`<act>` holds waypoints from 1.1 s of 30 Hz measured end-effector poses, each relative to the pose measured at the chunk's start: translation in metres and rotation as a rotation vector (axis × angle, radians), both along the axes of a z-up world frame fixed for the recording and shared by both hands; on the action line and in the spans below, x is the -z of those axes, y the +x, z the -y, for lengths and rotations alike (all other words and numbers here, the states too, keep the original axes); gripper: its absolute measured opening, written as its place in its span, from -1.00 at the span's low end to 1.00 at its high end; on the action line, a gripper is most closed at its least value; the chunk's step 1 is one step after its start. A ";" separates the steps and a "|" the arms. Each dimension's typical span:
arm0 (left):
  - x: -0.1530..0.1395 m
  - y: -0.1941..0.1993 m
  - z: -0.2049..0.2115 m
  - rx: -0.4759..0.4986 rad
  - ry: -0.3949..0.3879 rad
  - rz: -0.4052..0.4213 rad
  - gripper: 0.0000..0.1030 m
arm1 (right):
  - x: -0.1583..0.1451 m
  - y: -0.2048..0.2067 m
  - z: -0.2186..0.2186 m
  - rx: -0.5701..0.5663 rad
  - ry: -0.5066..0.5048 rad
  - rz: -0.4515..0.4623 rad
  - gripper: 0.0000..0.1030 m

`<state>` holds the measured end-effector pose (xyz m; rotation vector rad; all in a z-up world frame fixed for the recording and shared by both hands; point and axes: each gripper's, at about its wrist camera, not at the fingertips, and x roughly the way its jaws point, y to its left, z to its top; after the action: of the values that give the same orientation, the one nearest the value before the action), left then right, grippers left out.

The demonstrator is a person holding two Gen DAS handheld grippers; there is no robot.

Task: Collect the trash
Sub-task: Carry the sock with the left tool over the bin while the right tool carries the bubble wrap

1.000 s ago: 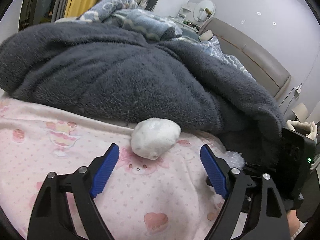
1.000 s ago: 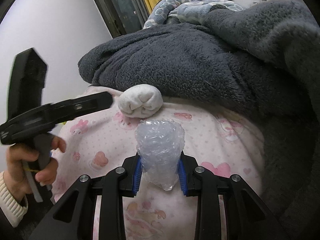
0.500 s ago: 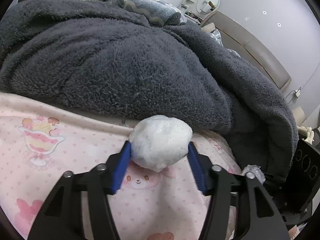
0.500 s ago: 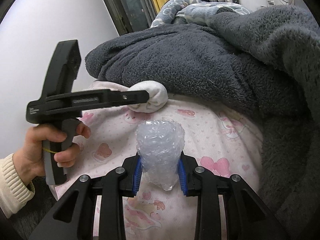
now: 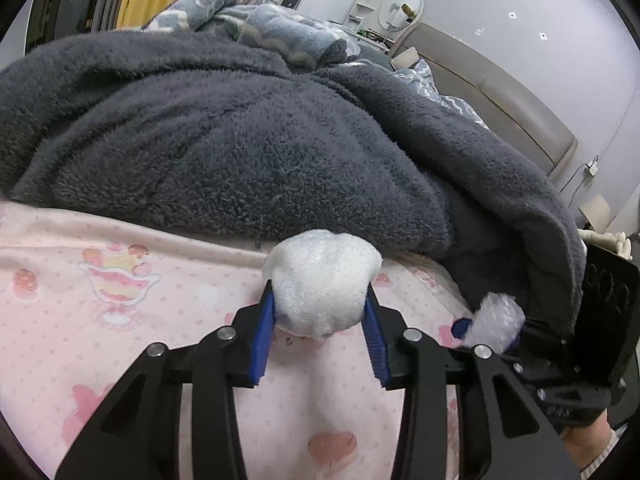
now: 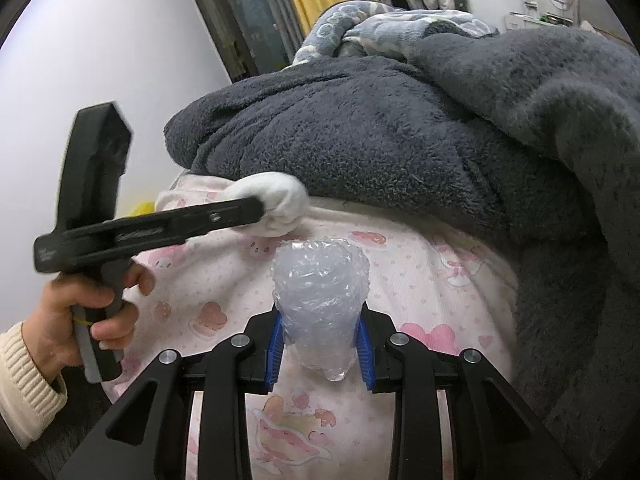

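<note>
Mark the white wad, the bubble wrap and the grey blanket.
white wad (image 5: pixel 320 280), left wrist view, its front face.
bubble wrap (image 6: pixel 320 284), right wrist view, its middle.
grey blanket (image 5: pixel 240 148), left wrist view, top fold.

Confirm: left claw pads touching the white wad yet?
Touching. In the left wrist view both blue pads press the sides of the white wad; the left claw has just been closing on it.
</note>
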<state>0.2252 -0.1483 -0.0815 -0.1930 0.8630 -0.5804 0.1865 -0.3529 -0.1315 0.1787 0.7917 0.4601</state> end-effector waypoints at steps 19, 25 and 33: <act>-0.026 -0.071 -0.060 -0.077 0.184 0.098 -0.16 | -0.013 -0.021 -0.037 0.074 0.025 -0.018 -0.39; -0.026 -0.083 -0.101 -0.143 0.267 0.126 -0.16 | -0.018 -0.026 -0.077 0.045 0.006 -0.010 -0.39; -0.021 -0.091 -0.159 -0.240 0.284 0.109 -0.15 | -0.025 -0.029 -0.123 0.020 -0.024 0.012 -0.39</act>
<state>0.1344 0.0104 -0.0603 -0.0058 0.7934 -0.2383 0.1580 -0.2295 -0.1069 0.1614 0.7832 0.4324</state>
